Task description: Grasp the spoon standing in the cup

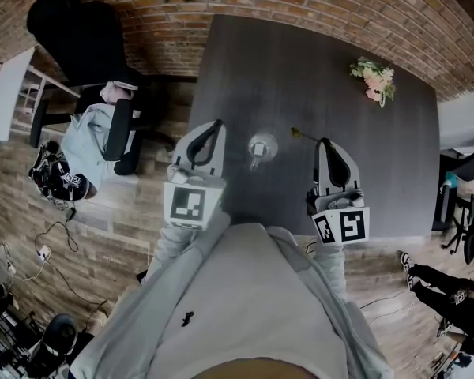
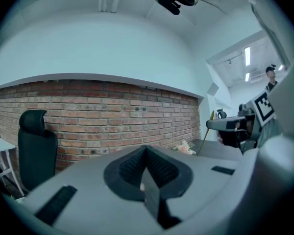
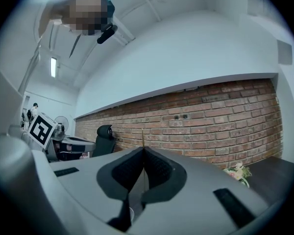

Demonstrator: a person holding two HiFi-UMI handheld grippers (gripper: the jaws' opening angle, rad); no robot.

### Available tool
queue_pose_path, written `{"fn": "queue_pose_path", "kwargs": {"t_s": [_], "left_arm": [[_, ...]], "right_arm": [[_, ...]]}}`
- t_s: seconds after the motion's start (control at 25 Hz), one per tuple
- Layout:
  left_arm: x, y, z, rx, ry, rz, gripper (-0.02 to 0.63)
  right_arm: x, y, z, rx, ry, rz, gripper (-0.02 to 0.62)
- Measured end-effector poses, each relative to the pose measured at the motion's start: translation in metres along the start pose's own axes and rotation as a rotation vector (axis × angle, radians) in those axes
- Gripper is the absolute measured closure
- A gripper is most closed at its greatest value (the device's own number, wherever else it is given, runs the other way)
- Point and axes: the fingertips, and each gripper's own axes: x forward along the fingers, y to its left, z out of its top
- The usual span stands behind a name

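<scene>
Broad, mostly open dark grey worktop point(image 1: 300, 69). A clear glass cup point(image 1: 262, 146) stands near its front edge, between the clenched, empty left tongs point(image 1: 216, 125) and the right tongs point(image 1: 324, 142), seemingly grasping a thin yellow spoon point(image 1: 300, 135).

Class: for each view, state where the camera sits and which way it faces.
Head view: on the person's head, facing steeply down at the table and cup; grey-clad torso, left gripper and right gripper show.
Left gripper view: on the left gripper, looking along its shut jaws toward the brick wall; right gripper at right.
Right gripper view: on the right gripper, along jaws shut on the spoon, toward the same wall; left gripper at left.
Shared: both gripper views show wall, flowers, black chair.
</scene>
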Motion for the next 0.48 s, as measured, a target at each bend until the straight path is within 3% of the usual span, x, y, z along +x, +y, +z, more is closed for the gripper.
{"fn": "queue_pose_path", "kwargs": {"t_s": [0.48], "left_arm": [[0.001,-0.0016,-0.0053,0.014,0.005,-0.004,0.588]], "right_arm": [[0.0009,0.001,-0.0042,0.008,0.008,0.017,0.577]]}}
